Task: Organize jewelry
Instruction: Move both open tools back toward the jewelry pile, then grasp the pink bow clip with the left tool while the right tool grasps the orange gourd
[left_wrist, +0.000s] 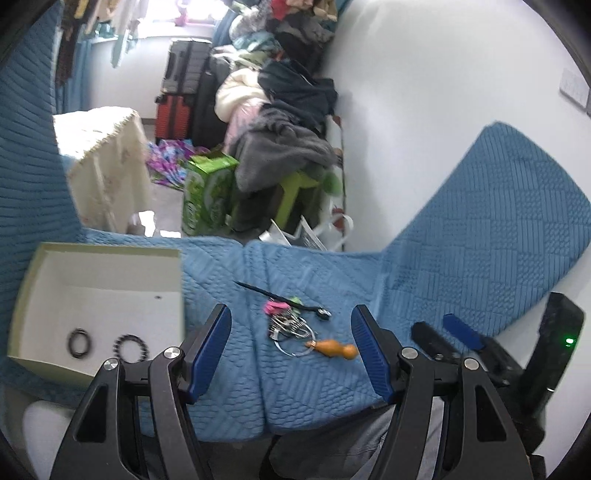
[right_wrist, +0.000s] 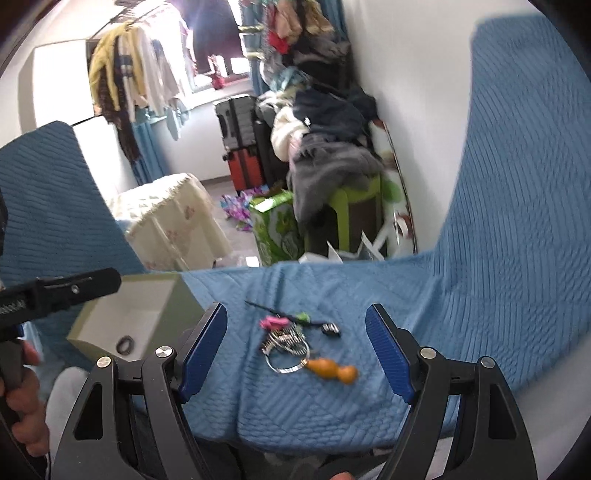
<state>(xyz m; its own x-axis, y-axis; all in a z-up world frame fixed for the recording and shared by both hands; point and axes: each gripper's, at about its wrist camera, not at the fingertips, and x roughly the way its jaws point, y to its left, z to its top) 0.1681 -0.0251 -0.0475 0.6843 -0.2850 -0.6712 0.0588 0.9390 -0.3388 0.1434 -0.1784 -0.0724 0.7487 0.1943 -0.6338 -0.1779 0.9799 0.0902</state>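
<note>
A small heap of jewelry (left_wrist: 291, 325) lies on the blue quilted cover (left_wrist: 314, 369): silver rings, a pink clip (left_wrist: 275, 306), a long black pin (left_wrist: 280, 297) and an orange gourd charm (left_wrist: 332, 349). My left gripper (left_wrist: 291, 350) hangs open over the heap, holding nothing. To its left stands an open white box (left_wrist: 103, 295) with two dark bead bracelets (left_wrist: 79, 341) (left_wrist: 131, 345) inside. In the right wrist view the same heap (right_wrist: 288, 341) and gourd charm (right_wrist: 332, 371) lie between the fingers of my open, empty right gripper (right_wrist: 295, 354). That gripper also shows in the left wrist view (left_wrist: 443, 336).
The white box (right_wrist: 122, 321) sits left of the heap, with a hand (right_wrist: 22, 406) holding the left gripper's handle beside it. Beyond the cover's edge are a green carton (left_wrist: 207, 192), a green stool (right_wrist: 354, 214) piled with clothes, suitcases (left_wrist: 181, 92) and a cloth-draped table (left_wrist: 107, 166).
</note>
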